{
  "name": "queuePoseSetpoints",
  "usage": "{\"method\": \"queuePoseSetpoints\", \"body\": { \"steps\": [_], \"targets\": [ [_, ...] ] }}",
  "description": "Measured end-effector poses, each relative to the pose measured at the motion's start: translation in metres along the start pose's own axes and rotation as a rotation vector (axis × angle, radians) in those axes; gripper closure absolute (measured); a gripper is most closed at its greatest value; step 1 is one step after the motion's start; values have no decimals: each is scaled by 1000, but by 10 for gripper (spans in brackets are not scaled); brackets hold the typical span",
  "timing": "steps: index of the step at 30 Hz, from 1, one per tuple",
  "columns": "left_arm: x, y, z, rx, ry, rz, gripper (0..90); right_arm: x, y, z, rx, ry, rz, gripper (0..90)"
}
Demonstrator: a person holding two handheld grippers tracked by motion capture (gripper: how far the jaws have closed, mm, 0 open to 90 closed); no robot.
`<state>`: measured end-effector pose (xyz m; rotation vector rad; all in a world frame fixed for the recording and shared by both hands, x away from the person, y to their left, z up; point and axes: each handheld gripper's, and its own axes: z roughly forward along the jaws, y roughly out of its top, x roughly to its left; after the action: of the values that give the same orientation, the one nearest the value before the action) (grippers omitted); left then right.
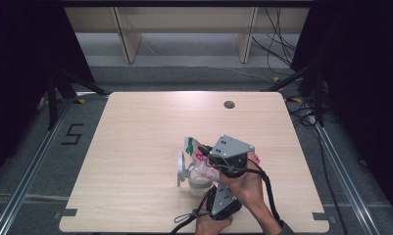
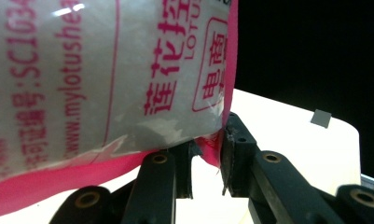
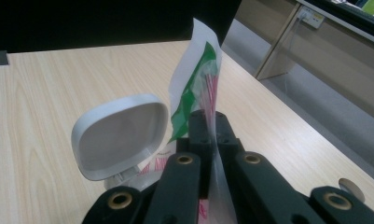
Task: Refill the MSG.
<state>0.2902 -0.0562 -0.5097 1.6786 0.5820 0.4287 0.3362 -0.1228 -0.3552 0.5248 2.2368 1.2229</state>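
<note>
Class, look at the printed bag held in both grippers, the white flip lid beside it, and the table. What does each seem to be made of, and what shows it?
Bag: thin glossy plastic film, apparently; translucent, creased, with highlights.
White flip lid: probably moulded plastic, smooth and matte.
Table: pale wood-grain top, likely laminate; streaks are even and flat.

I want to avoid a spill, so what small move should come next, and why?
Probably tip the bag a little further toward the jar. Both claws are shut on it: the right claw pinches its upper edge, the left claw its pink corner. The lid stands open, so the mouth seems ready.
</note>
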Motion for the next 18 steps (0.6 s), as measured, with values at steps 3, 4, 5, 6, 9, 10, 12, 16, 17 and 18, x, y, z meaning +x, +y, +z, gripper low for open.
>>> {"method": "queuePoseSetpoints", "body": {
  "steps": [3,4,5,6,9,10,12,16,17,18],
  "targets": [
    [0,0,0,0,6,2,756,0,1,0,4,1,6,900],
    [0,0,1,6,10,2,757,0,1,1,5,3,-6,900],
    [0,0,1,7,11,-2,757,1,1,3,7,-2,-5,900],
    [1,0,1,4,8,-1,757,1,0,4,12,-3,-13,900],
    [0,0,0,-1,2,-1,756,0,1,3,13,1,-5,900],
    [0,1,0,-5,9,2,756,1,2,2,6,0,5,900],
    [0,1,-1,-4,7,-3,756,2,3,1,5,4,-2,900],
    [0,0,0,1,8,-4,756,2,2,5,16,-3,-16,900],
    [0,0,0,0,6,-5,756,2,2,4,15,-2,-8,900],
    [0,1,0,-6,2,-1,756,2,2,3,8,0,-9,900]
  ]
}}
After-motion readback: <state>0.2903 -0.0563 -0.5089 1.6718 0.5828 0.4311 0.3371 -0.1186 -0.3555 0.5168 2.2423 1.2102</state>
